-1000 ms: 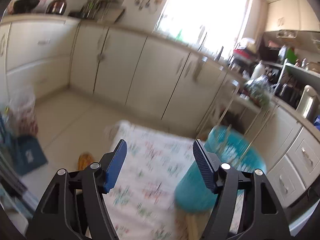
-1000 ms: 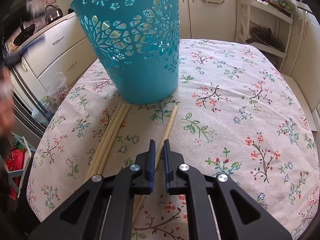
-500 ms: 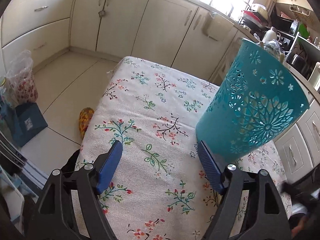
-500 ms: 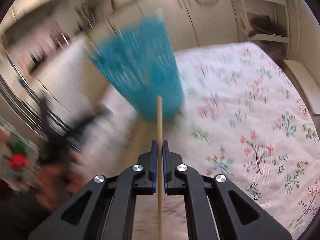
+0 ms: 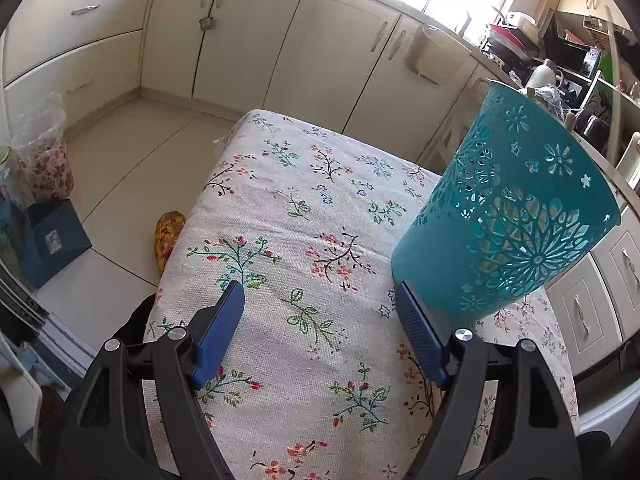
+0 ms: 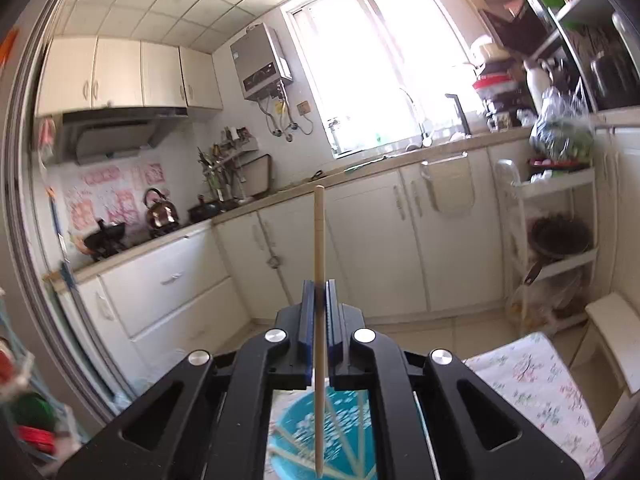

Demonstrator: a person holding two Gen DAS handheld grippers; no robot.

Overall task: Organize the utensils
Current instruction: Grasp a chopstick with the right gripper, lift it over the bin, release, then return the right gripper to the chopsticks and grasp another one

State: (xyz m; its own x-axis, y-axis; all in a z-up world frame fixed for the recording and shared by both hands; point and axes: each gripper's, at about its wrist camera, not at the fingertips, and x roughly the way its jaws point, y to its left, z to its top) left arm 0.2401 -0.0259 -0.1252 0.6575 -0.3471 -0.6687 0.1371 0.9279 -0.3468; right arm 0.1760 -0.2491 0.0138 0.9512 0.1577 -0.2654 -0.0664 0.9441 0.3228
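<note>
The right gripper clamps a chopstick mid-shaft, its long axis upright, the lower tip hanging over the open mouth of the teal basket directly below, where other chopsticks already lean. A straight drop looks like the likely next move. The left gripper hovers over the floral cloth, jaws wide and empty, the basket just beside its right finger.

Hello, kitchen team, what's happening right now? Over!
Left gripper open, empty, beside the teal basket. Right gripper shut on a chopstick, upright over the basket's mouth, more chopsticks inside. Nothing in the way.
</note>
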